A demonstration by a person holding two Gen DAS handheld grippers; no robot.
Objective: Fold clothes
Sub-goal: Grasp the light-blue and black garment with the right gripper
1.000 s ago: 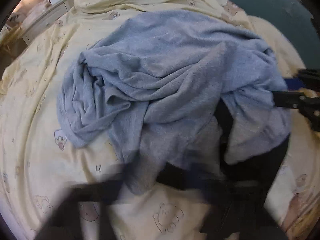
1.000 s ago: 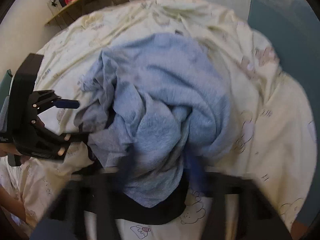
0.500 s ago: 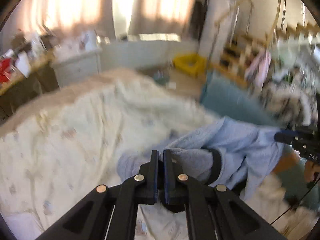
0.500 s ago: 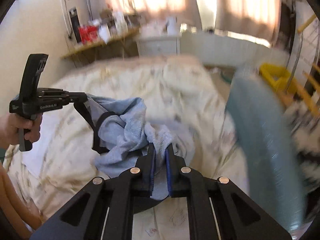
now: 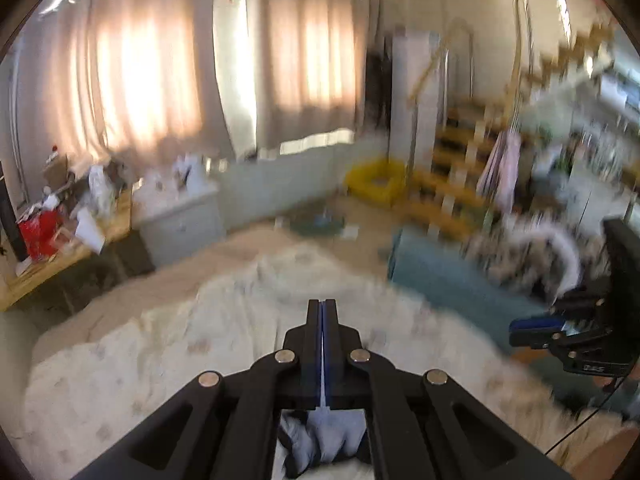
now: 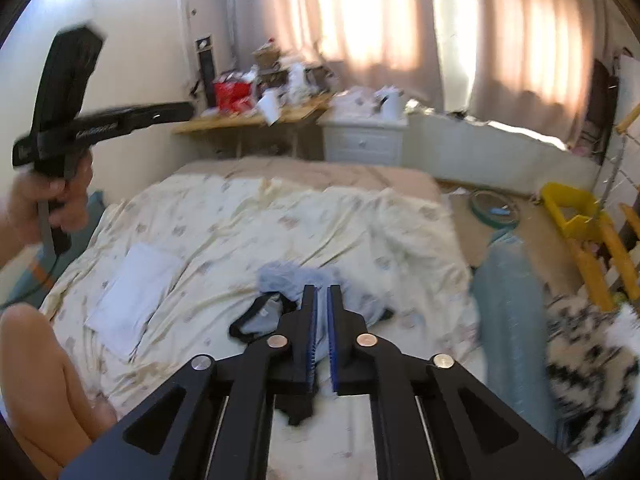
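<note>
So we've got the left gripper (image 5: 322, 308) fully closed, holding nothing; right gripper (image 6: 321, 292) opening, narrow gap empty, blue garment (image 6: 288, 280) on the bed (image 6: 224, 216).

Hidden: most of the blue garment (image 5: 320, 436), behind my left gripper (image 5: 322, 308). Blurred: my left hand (image 6: 48, 200), the shelves at right (image 5: 460, 184). Too small: the desk clutter (image 6: 256, 84). Cut off: a bare knee (image 6: 36, 380).
</note>
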